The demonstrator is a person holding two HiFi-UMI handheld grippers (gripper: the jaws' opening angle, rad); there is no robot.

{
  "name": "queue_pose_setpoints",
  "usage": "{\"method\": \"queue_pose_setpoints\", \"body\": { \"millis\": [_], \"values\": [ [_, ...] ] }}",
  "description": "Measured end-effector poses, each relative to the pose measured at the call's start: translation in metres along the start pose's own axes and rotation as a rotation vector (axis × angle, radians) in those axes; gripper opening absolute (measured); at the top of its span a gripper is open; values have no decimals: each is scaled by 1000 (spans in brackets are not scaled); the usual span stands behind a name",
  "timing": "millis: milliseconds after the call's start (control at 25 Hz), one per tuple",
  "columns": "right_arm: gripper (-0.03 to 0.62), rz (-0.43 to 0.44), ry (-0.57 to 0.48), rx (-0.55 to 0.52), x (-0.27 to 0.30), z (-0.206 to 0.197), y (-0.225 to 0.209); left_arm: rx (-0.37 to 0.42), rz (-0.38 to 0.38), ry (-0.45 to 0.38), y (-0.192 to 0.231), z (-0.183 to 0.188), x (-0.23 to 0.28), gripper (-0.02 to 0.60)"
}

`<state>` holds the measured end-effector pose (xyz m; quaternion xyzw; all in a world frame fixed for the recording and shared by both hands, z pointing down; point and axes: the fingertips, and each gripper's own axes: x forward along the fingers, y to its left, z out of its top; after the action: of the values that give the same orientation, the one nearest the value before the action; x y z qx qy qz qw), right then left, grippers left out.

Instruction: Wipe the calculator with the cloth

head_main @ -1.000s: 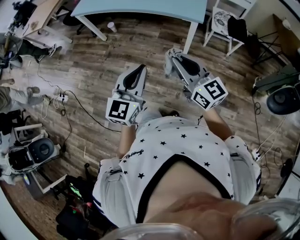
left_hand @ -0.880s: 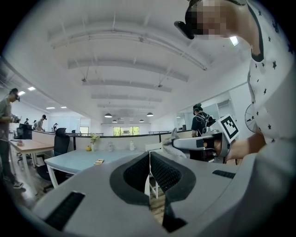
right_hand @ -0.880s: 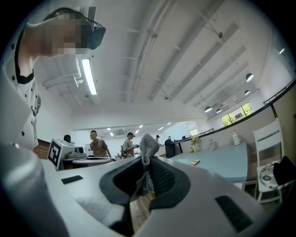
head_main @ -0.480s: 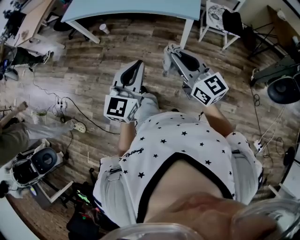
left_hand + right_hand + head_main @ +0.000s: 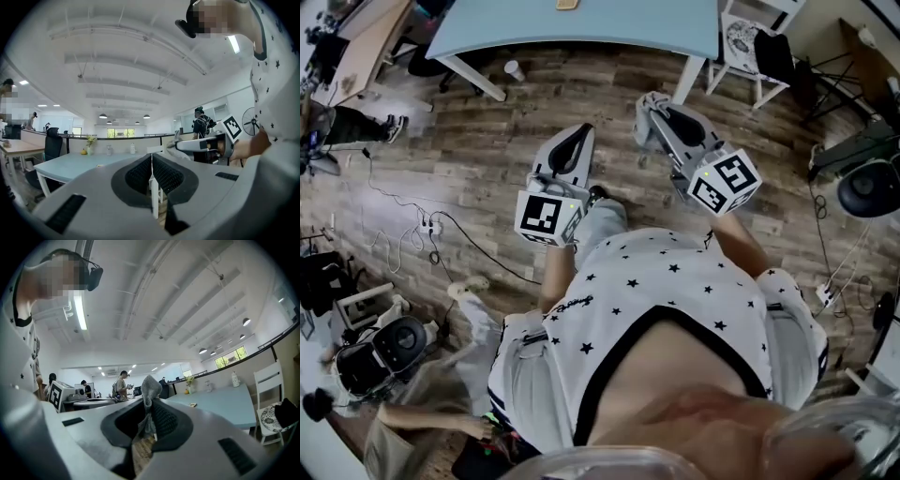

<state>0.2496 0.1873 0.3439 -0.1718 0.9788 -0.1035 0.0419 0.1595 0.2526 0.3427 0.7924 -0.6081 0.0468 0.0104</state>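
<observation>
A small flat object that may be the calculator (image 5: 567, 4) lies on the light blue table (image 5: 609, 23) at the top of the head view; it also shows as a small speck (image 5: 192, 404) in the right gripper view. My right gripper (image 5: 647, 108) (image 5: 151, 401) is held over the wooden floor, shut on a grey cloth (image 5: 149, 394) that sticks up between its jaws. My left gripper (image 5: 577, 136) (image 5: 151, 157) is beside it, shut with nothing held. In the left gripper view the right gripper (image 5: 201, 143) shows with the cloth (image 5: 178, 137) at its tip.
A white chair (image 5: 748, 52) with a dark bag stands right of the table. A paper cup (image 5: 514, 69) and cables (image 5: 422, 225) lie on the floor. A fan (image 5: 867, 192) is at right, a wooden desk (image 5: 356, 47) and equipment at left. A person (image 5: 422, 417) is at bottom left.
The table has come further into view at the top. Both grippers keep their pose in front of the body. A person at the left has moved to the bottom left.
</observation>
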Motion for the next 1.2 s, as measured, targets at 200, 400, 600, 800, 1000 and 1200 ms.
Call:
{"method": "queue_pose_setpoints", "body": {
  "millis": [200,400,600,800,1000,1200],
  "values": [
    [40,-26,10,9,29,-4,-10,-3,-18,-4,30,-3,14,31],
    [40,-42,24,5,61,-8,-18,-12,-20,-4,63,-8,23,31],
    [40,-58,27,13,94,-10,-26,-14,-26,6,96,-12,31,31],
    [40,-84,18,12,120,-9,-28,-4,-32,5,124,-13,31,31],
    [40,-98,20,8,153,-12,-29,-3,-40,2,158,-16,33,31],
    [40,-112,32,7,184,-15,-28,-12,-51,4,189,-18,33,31]
  ]
}}
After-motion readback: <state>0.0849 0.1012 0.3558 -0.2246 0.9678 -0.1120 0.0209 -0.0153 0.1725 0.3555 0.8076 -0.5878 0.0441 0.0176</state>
